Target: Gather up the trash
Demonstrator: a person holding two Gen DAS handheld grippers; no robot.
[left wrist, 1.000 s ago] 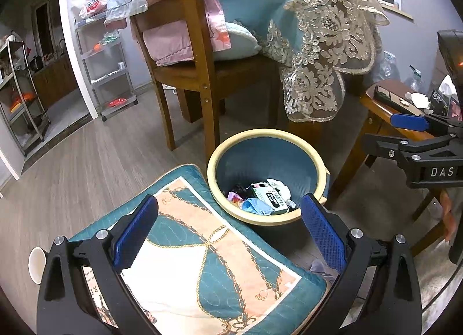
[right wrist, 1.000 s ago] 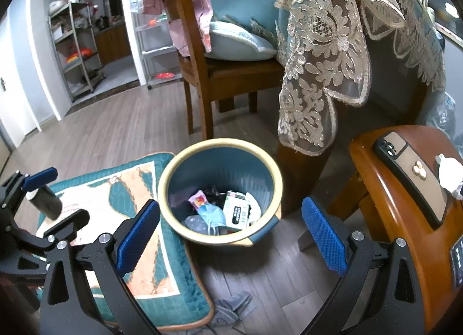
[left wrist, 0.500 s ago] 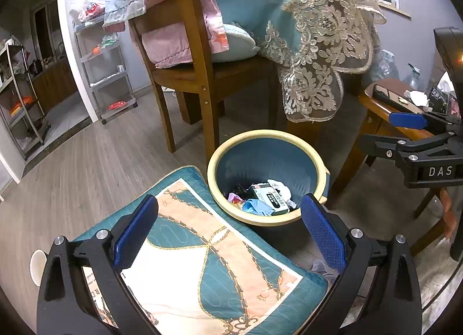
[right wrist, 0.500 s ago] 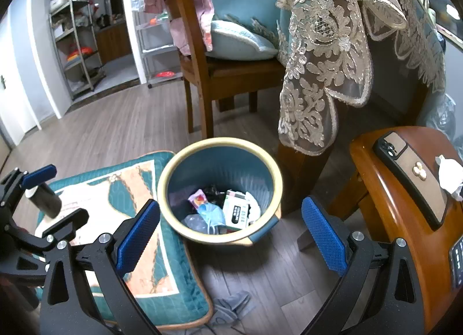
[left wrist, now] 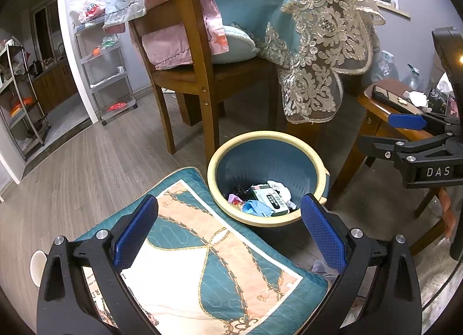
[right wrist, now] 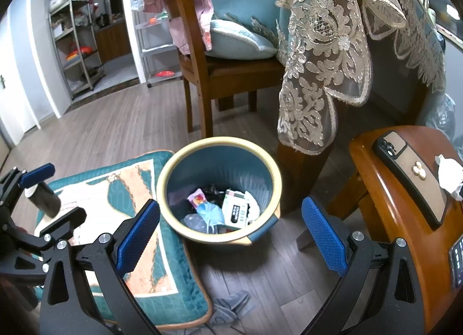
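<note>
Down low in the left wrist view, the left tongs (left wrist: pixel 228 225) hang with blue pads spread wide apart and nothing between them, poised over a teal-and-peach cushion (left wrist: pixel 202 262) lying on the wood floor (left wrist: pixel 95 161). Over in the right wrist view, the right tongs (right wrist: pixel 230 228) are spread just as wide and just as empty, above bare floorboards where a grey rag (right wrist: pixel 231 304) sits crumpled at the cushion's edge.

Just past both sets of pads stands the trash bin (right wrist: pixel 170 173), blue inside with a cream rim, its side touching the cushion. The trash is in there at the bottom: a white-and-green box (right wrist: pixel 235 213), a crumpled blue mask (right wrist: pixel 212 214), a pink wrapper (right wrist: pixel 196 199) and a white scrap beside the box.

To the right, a small wooden table (right wrist: pixel 385 219) carries a phone (right wrist: pixel 411 181) lying flat and a crumpled white tissue (right wrist: pixel 448 173) just beside it.

Further back, a wooden chair (left wrist: pixel 188 74) holds a pale cushion with pink cloth draped over its back, next to a lace-edged tablecloth (right wrist: pixel 327 54) hanging down. Metal shelving stands far off by the doorway.
</note>
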